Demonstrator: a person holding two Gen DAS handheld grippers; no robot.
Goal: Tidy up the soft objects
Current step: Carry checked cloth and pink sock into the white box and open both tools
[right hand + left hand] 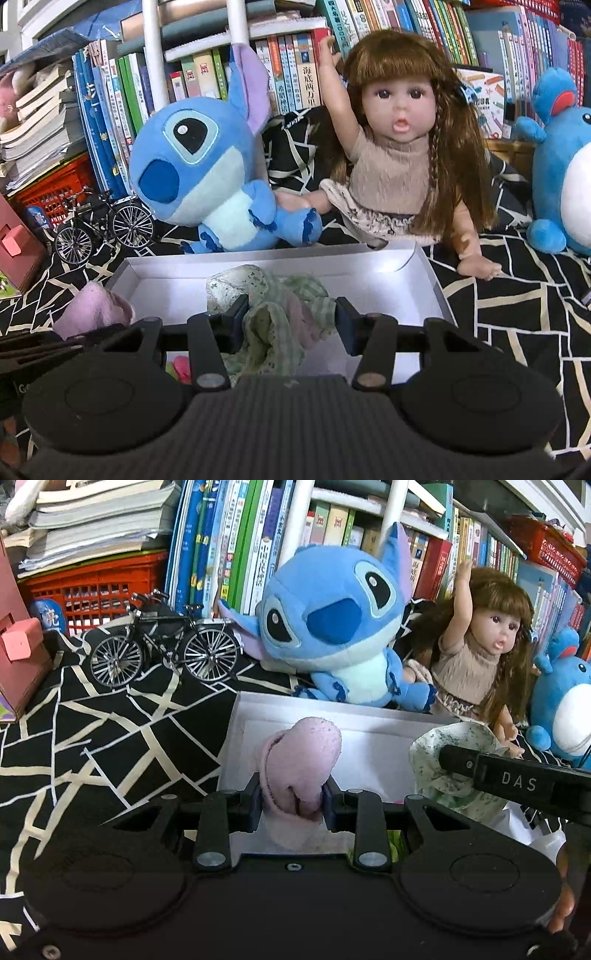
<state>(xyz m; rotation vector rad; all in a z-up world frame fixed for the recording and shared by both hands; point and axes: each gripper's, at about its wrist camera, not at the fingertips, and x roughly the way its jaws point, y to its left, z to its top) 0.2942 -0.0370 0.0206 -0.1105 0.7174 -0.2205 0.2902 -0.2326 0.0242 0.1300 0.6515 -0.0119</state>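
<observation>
Pink sock (pixel 301 760) is sitting squeezed between the two fingers of the left gripper (pixel 291 803), which is closed tight on it. The sock is sticking up and forward, over the near left part of the white box (pixel 236 738). From the right wrist view the same sock is showing at the left, just by the box's left wall.

The right gripper (pixel 286 319) is pinching a bunch of green checked cloth (pixel 273 306) with lacy edges. Its fingers are pressing in on the cloth from both sides, and the cloth is hanging over the near middle of the box. In the left wrist view this cloth is showing at the right, held by the right gripper's black finger (pixel 458 760).

The box is lying flat on a black cloth with pale lines (pixel 110 716). A blue plush toy with big ears (pixel 332 624) is sitting just behind the box's far wall. A doll with long brown hair (pixel 399 155) is sitting beside it, on its right, with one arm raised up. Another blue and white plush toy (pixel 565 177) is standing farther right. A small toy bicycle (pixel 166 646) is standing to the left of the big-eared toy. Rows of books (pixel 236 542) are standing behind them all, and a red basket (pixel 96 587) is sitting at the far left under a pile of books.
</observation>
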